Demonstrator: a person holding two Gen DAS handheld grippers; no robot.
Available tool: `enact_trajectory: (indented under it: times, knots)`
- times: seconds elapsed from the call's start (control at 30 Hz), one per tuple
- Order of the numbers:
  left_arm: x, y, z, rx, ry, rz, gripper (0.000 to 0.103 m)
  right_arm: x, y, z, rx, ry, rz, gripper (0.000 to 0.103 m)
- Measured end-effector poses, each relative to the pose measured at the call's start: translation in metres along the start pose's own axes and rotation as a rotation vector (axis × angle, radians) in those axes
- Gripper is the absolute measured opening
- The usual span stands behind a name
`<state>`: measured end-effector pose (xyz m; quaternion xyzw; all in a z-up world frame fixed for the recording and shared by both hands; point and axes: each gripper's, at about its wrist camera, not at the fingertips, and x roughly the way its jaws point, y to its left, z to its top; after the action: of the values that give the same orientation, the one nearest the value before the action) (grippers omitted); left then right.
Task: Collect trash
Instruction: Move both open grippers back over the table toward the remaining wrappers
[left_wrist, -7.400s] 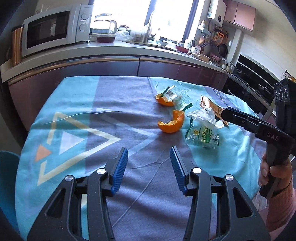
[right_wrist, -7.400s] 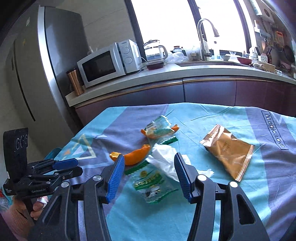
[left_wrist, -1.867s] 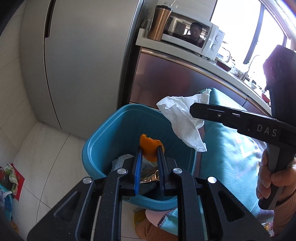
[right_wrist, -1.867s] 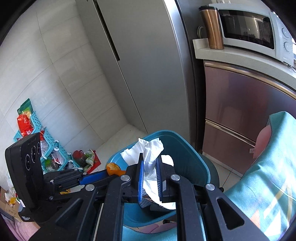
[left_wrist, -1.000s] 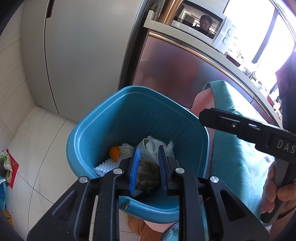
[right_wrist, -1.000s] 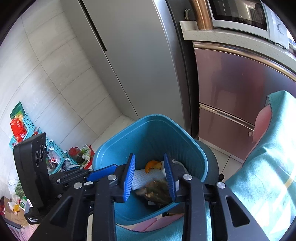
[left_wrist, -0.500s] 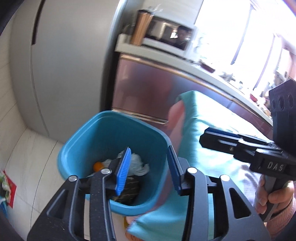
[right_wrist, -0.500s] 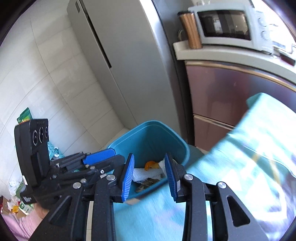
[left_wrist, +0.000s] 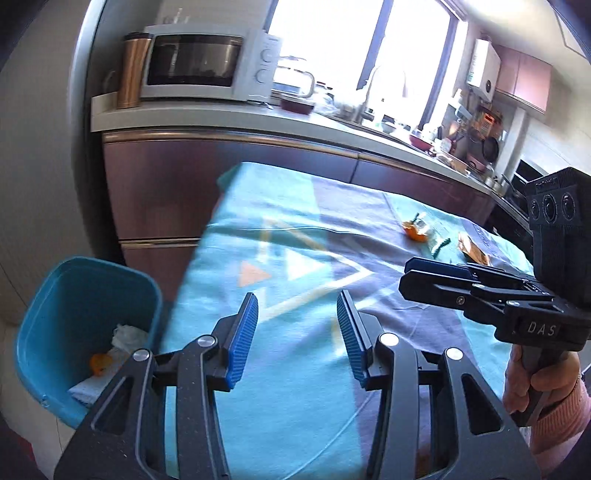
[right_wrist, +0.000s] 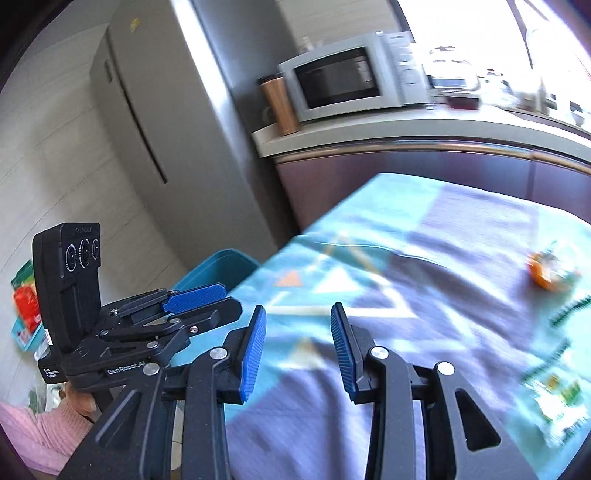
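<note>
Left gripper (left_wrist: 297, 332) and right gripper (right_wrist: 295, 354): wide open, empty. Orange peel (left_wrist: 413, 232): probably light, curled, firm; pinch rim. Wrappers (right_wrist: 554, 398): thin, slippery, crumple easily.

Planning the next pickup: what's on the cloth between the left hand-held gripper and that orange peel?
Nothing: in the left wrist view, only bare patterned tablecloth lies between the open left hand-held gripper and the orange peel.
</note>
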<state>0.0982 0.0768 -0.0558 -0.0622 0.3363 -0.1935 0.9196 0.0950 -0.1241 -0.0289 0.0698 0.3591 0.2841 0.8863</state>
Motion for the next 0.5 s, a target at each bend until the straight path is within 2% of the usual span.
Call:
enact_trajectory:
  times: [0.3, 0.5]
  knots:
    - [0.048, -0.095, 0.001, 0.14, 0.077, -0.149, 0.05, -0.063, -0.079, -0.021, 0.139, -0.074, -0.193, 0.035]
    - [0.079, -0.14, 0.006, 0.208, 0.129, -0.221, 0.056, -0.101, -0.133, -0.036, 0.254, -0.12, -0.289, 0.035]
